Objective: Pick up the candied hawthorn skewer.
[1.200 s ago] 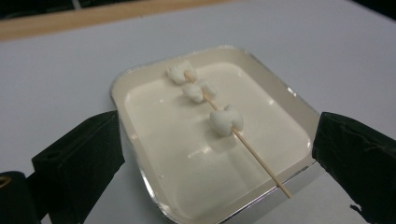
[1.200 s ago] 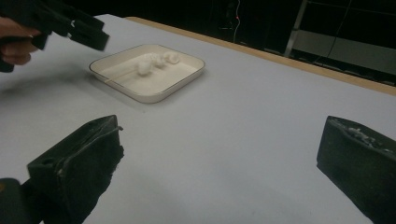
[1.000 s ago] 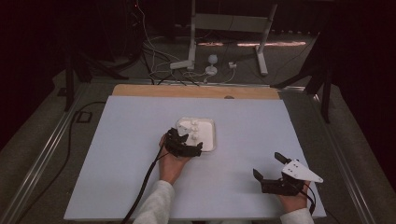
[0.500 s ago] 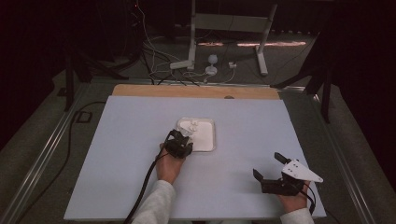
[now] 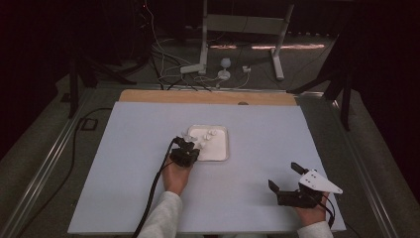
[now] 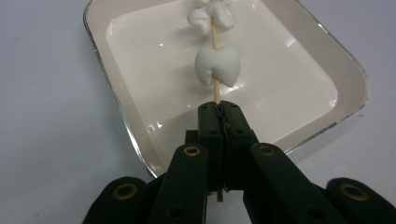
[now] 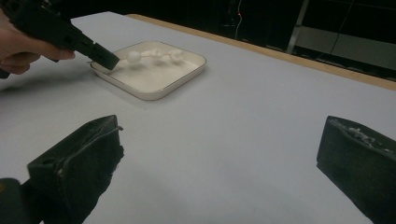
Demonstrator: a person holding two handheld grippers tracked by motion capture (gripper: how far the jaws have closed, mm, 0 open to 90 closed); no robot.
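A thin wooden skewer (image 6: pixel 215 88) carries white marshmallow-like pieces (image 6: pixel 217 64). My left gripper (image 6: pixel 218 108) is shut on the skewer's near end and holds it over the white square tray (image 6: pixel 345 70). In the high view the left gripper (image 5: pixel 187 148) sits at the tray's (image 5: pixel 220 153) near-left corner, with the white pieces (image 5: pixel 204 135) above the tray's left part. From the right gripper view the skewer's pieces (image 7: pixel 154 54) hover above the tray (image 7: pixel 187 70). My right gripper (image 5: pixel 286 177) rests near the table's front right, jaws wide open and empty.
The pale table (image 5: pixel 148 129) has a wooden strip (image 5: pixel 208 97) along its far edge. Beyond it stand a white stand (image 5: pixel 205 29) and cables on the floor. A black cable (image 5: pixel 153 193) trails from the left gripper along the forearm.
The left gripper has drawn back toward the tray's near-left corner, bringing the skewer with it. The right gripper has stayed put.
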